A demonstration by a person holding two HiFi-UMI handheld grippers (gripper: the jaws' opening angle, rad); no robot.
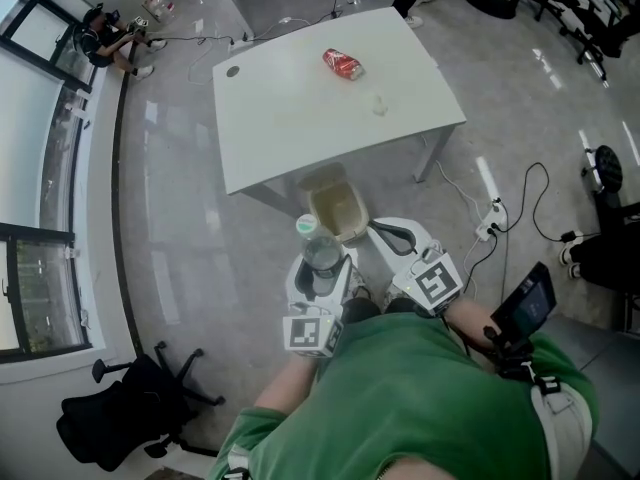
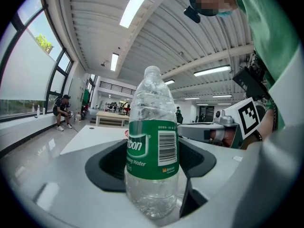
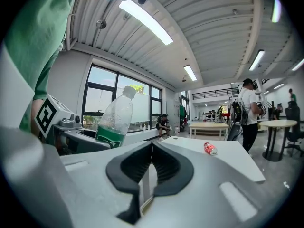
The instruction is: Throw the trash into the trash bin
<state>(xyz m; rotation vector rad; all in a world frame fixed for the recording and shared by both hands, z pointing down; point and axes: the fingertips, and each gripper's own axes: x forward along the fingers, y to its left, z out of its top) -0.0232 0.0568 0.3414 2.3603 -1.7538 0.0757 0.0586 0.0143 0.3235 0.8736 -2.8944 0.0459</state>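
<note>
Head view showed my left gripper (image 1: 325,276), fingers clamped on the upright plastic bottle (image 1: 318,250), near the open trash bin (image 1: 338,213) beside the desk (image 1: 300,118), while my right gripper (image 1: 395,236) was closed and empty; next, I judged, came carrying the bottle over the bin and releasing it.

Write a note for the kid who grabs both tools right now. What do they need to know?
Left tool: shut on the bottle, held upright.
Right tool: shut, empty.
Bin: on the floor at the table's near edge, open, just ahead of the bottle.
Can and a small scrap: on the table.
Done: bottle is in hand.
Left: drop the bottle in the bin, then probably get the can and scrap.
</note>
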